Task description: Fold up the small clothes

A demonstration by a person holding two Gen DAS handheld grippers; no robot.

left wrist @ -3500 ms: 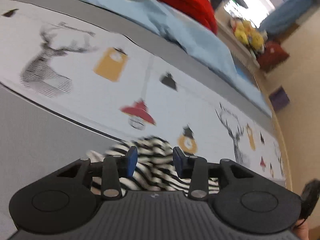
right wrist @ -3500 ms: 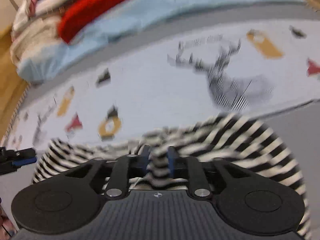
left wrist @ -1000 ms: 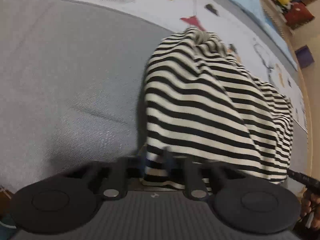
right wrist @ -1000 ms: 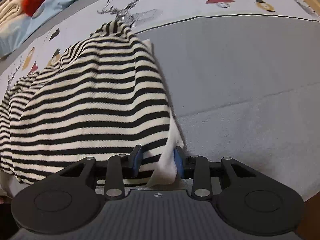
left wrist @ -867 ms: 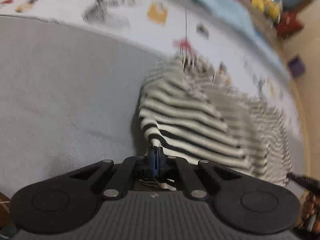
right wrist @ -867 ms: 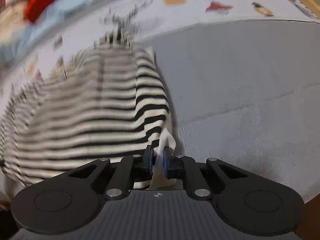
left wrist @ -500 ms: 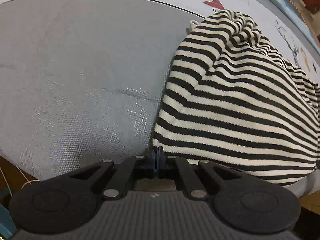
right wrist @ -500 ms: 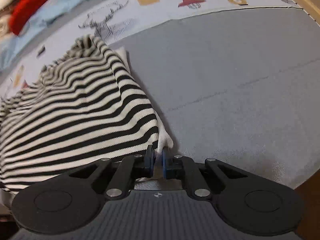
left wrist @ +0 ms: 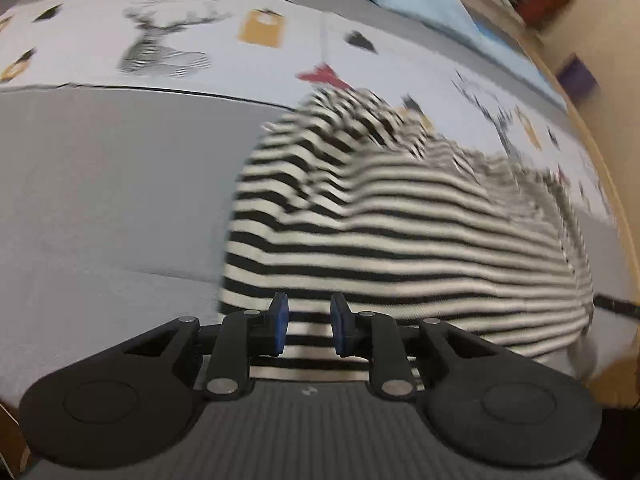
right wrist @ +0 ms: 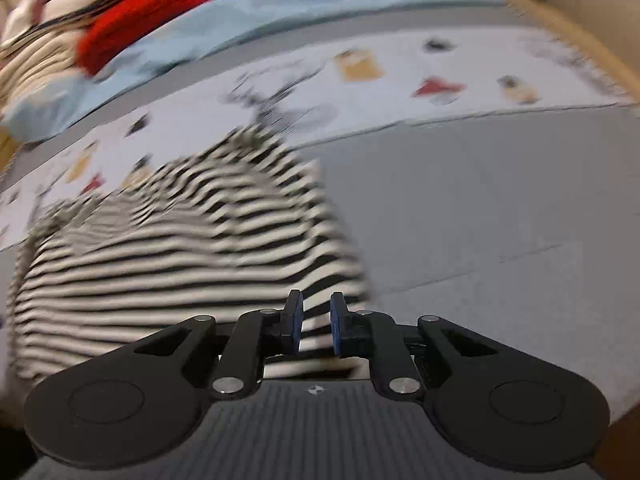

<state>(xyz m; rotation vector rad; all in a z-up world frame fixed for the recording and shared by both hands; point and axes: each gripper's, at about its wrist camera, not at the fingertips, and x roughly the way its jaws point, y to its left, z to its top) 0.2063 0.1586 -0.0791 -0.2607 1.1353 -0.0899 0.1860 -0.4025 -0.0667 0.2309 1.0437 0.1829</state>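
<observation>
Grey bed (left wrist: pixel 100 200) held striped shirt (left wrist: pixel 400 240). Left gripper (left wrist: pixel 307 322) and right gripper (right wrist: pixel 315 320) fingers were opening over shirt, gripping nothing.

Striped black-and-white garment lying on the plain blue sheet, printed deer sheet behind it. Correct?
Not quite. The striped garment lies mostly on plain grey fabric, not blue; the left wrist view shows it, and the right wrist view agrees. The pale blue cloth sits farther back, beyond the printed deer sheet, which is indeed behind the garment.
</observation>
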